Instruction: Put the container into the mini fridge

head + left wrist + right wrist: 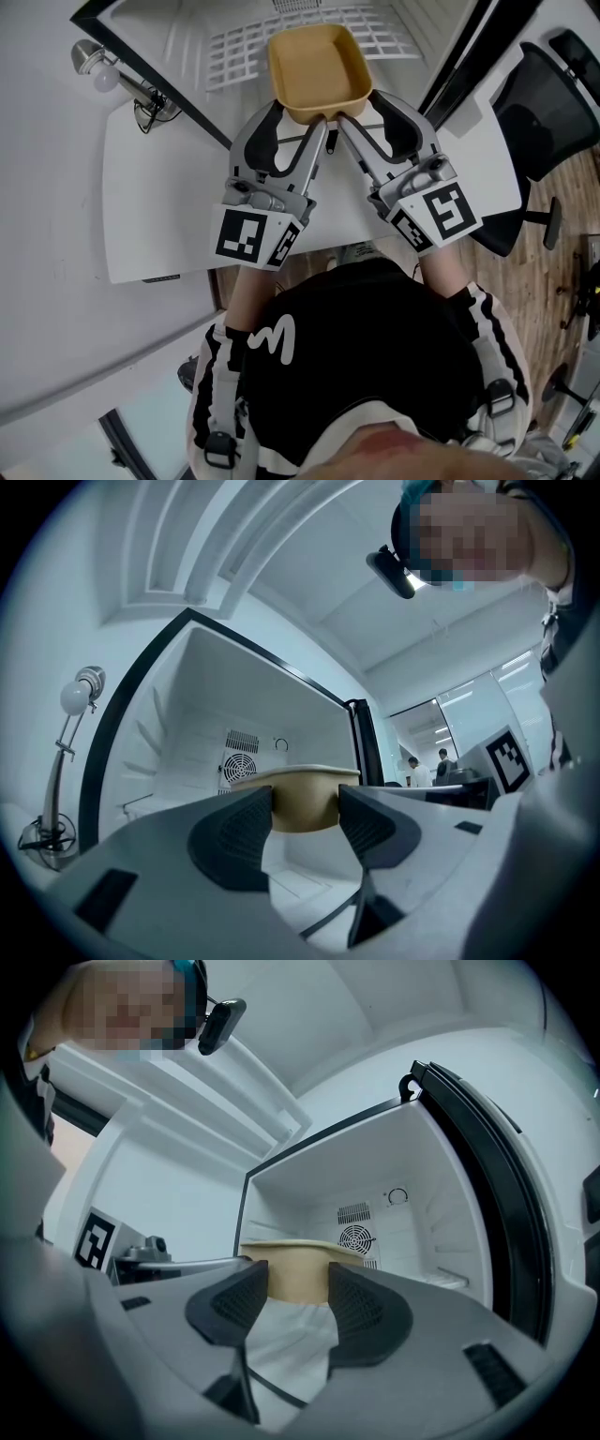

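Observation:
A tan, empty rectangular container [319,66] hangs in front of the open mini fridge [187,37], over its white wire shelf [239,47]. My left gripper [300,120] is shut on the container's near left corner, and my right gripper [364,112] is shut on its near right corner. In the left gripper view the container [302,803] sits wedged between the dark ribbed pads [239,832], with the fridge cavity [234,686] behind it. In the right gripper view the container [298,1274] is clamped the same way, before the fridge's back wall [394,1176].
The fridge door [497,1176] stands open at the right, its black seal [459,56] showing. A fan grille [240,768] is on the back wall. A desk lamp [94,70] stands left on a white table [159,206]. A black office chair [553,112] is at the right.

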Demonstrator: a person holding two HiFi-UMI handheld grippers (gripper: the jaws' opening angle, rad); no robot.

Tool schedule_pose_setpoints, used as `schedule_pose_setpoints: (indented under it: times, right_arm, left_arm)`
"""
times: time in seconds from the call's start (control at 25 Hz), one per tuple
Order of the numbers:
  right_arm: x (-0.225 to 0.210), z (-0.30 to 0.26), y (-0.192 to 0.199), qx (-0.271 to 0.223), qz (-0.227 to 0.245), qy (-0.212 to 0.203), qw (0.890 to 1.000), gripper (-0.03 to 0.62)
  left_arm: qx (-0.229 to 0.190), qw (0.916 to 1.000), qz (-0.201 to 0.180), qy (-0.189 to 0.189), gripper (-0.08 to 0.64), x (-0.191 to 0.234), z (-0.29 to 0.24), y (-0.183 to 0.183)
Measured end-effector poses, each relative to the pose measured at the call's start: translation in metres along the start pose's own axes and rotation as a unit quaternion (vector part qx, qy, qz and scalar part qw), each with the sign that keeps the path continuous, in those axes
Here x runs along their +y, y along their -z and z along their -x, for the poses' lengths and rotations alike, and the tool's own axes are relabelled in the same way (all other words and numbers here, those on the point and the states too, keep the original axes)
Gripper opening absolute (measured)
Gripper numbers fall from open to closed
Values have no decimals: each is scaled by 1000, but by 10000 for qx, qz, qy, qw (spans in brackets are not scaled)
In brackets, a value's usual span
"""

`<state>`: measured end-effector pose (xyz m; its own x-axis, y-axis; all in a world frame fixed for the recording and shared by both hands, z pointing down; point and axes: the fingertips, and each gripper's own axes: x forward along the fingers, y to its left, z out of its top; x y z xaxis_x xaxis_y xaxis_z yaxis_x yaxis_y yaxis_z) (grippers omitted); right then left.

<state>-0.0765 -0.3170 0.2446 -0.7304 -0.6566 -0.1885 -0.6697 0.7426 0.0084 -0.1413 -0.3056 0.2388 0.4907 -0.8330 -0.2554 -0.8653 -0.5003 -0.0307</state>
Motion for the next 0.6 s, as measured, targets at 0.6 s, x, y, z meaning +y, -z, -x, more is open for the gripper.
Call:
schedule_pose_setpoints:
  times: [0.6]
  right_arm:
    - [-17,-20,7,3,-120,-3,9999,209]
  left_arm:
    - [39,10000,33,-39,227,17,-18,8]
